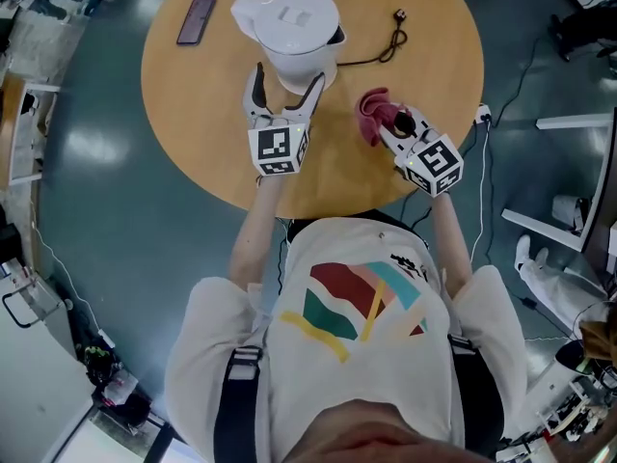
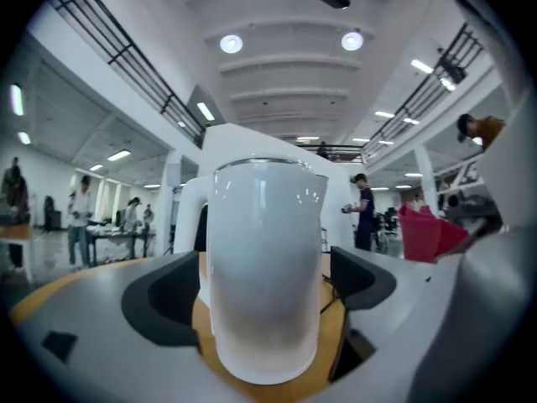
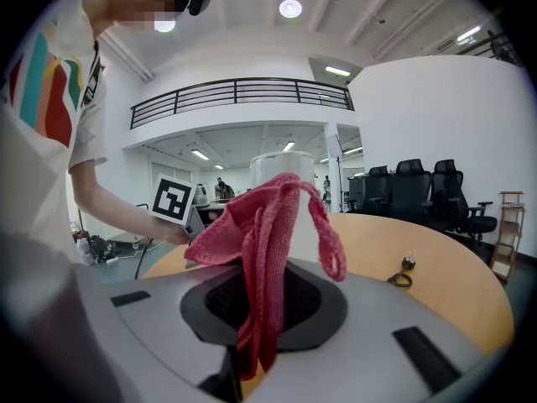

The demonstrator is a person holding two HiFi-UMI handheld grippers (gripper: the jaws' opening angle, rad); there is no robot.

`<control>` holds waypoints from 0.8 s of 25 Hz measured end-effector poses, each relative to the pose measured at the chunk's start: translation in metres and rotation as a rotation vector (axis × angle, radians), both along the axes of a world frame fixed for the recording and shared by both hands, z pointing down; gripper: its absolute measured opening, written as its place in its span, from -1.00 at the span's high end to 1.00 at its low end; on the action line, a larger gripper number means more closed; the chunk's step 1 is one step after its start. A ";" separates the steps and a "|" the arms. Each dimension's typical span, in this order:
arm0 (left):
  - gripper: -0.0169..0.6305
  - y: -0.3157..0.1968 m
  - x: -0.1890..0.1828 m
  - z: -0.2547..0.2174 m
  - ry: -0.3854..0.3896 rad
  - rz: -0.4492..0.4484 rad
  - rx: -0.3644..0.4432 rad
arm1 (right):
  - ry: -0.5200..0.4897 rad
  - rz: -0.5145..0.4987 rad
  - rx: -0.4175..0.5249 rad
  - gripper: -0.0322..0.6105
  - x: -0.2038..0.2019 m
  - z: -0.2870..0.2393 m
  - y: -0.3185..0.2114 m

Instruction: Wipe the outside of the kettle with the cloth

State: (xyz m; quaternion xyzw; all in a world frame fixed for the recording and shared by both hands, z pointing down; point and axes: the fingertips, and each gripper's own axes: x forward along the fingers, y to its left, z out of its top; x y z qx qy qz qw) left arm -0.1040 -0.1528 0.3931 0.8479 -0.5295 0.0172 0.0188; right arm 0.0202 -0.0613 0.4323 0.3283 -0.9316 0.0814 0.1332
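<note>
The white kettle (image 1: 294, 32) stands upright on the round wooden table (image 1: 193, 114), at its far middle. My left gripper (image 1: 284, 90) is open, one jaw on each side of the kettle's lower body. In the left gripper view the kettle (image 2: 264, 267) fills the space between the jaws, with a thin strip of table showing on either side. My right gripper (image 1: 393, 123) sits to the kettle's right, shut on a bunched pink-red cloth (image 1: 373, 112). In the right gripper view the cloth (image 3: 264, 233) stands up from the jaws, with the kettle (image 3: 300, 233) partly hidden behind it.
A dark phone (image 1: 197, 19) lies at the table's far left. The black power cord with its plug (image 1: 393, 37) trails right of the kettle. The table's near edge is just below both grippers. Black office chairs (image 3: 419, 191) stand beyond the table.
</note>
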 end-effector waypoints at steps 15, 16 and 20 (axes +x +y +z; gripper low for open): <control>-0.64 -0.018 0.005 0.014 -0.155 0.431 -0.001 | 0.026 0.008 -0.024 0.78 0.010 0.010 0.007; -0.64 -0.018 0.004 0.015 -0.143 0.423 -0.007 | 0.022 0.012 -0.023 0.78 0.010 0.010 0.006; -0.64 -0.015 0.003 0.014 -0.099 0.341 -0.024 | 0.011 0.017 -0.010 0.78 0.004 0.003 0.006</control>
